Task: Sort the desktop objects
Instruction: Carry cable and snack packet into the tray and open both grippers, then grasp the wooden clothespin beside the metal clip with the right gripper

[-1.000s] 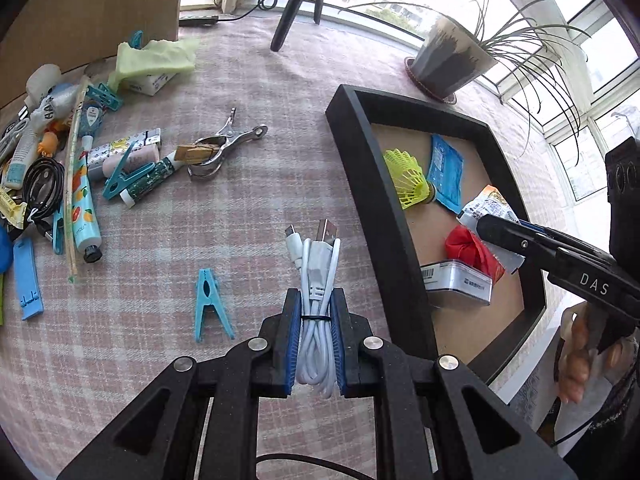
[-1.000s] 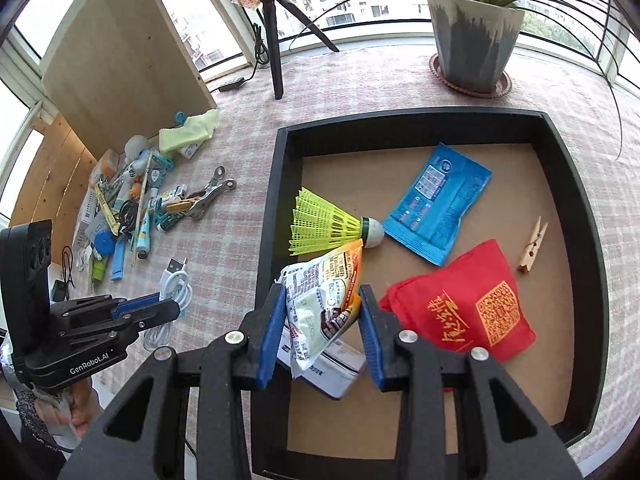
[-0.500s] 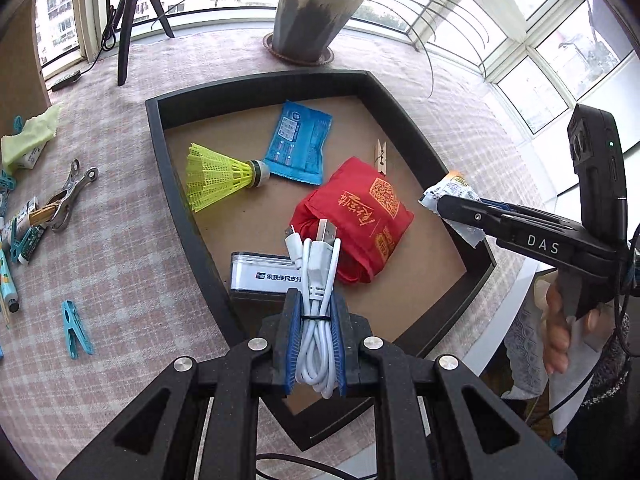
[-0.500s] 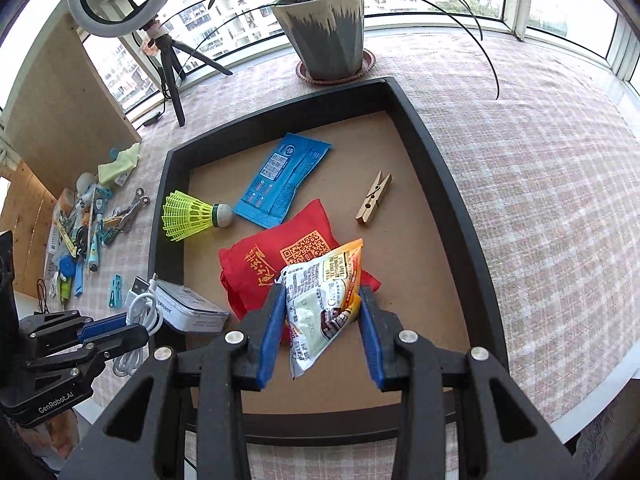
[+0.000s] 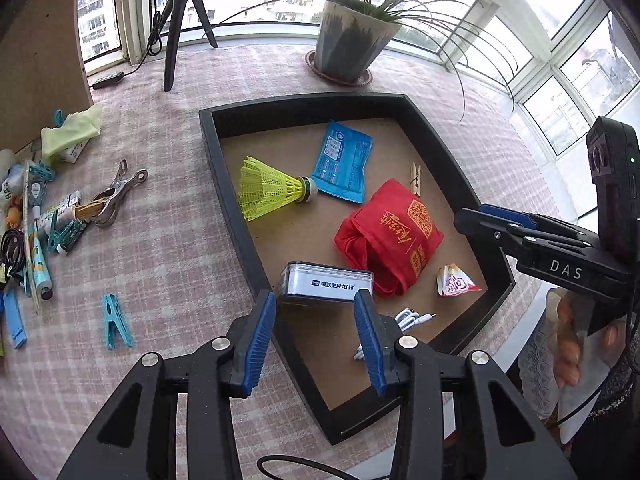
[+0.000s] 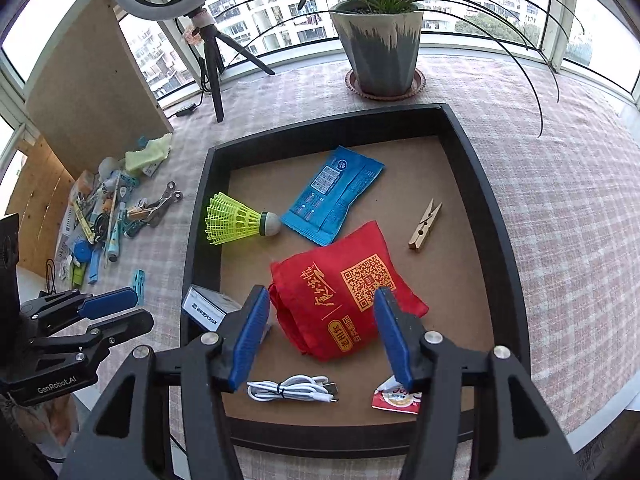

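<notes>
Blue-padded left gripper (image 5: 316, 334) and right gripper (image 6: 320, 334) hovered above the black rectangular tray (image 6: 486, 200), jaws opening, empty; coiled white cable (image 6: 290, 390) and crumpled snack packet (image 6: 394, 398) lay inside it.

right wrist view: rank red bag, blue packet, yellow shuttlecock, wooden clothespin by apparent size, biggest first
1. red bag, clearly largest, though also nearest the camera
2. blue packet
3. yellow shuttlecock, somewhat smaller than the packet
4. wooden clothespin, smallest by far

left gripper (image 5: 316, 336) tipped down, jaws opening, nothing between them, right gripper (image 6: 320, 340) tipped down, jaws opening, empty too
</notes>
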Motion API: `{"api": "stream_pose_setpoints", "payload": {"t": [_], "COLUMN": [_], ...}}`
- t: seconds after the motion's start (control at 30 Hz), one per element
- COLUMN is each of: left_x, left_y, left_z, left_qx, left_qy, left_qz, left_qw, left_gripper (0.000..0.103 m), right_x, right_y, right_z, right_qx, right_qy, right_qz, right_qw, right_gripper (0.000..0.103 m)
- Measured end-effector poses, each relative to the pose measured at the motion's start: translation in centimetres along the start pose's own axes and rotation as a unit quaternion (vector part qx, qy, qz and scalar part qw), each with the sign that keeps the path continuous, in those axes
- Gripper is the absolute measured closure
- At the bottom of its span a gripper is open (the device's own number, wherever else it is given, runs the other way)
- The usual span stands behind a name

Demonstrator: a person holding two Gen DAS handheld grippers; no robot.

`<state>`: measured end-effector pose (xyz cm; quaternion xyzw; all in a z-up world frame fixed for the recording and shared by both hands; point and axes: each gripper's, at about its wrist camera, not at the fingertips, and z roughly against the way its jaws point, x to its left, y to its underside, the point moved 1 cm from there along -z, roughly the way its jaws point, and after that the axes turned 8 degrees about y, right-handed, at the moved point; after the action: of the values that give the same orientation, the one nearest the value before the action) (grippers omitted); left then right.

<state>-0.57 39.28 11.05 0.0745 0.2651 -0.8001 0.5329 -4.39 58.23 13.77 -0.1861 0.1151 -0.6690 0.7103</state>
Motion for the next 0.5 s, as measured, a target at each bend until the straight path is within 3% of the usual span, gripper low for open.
{"api": "stream_pose_setpoints", "payload": {"t": [0.23,0.5], "left_x": [5.5,15.2], "left_y": [0.4,1.9], "left_z": [2.1,5.1], "left_qx": [-0.008,-0.021], "left_qy": [-0.023,-0.065], "left_qz": [0.031,0.103], "left_qw": [0.9992,0.9924], "left_gripper": [0.065,0.065], "right_x": [5.9,14.8], "right_y": [-1.9,-4.0], "right_z": [-0.7,-2.5], "right_qx": [-0.003,0.004], "right_qy": [-0.028,-0.061], "right_qz": [0.022,0.081], "right_qw": [0.999,0.995], "right_gripper": [0.050,0.050]}}
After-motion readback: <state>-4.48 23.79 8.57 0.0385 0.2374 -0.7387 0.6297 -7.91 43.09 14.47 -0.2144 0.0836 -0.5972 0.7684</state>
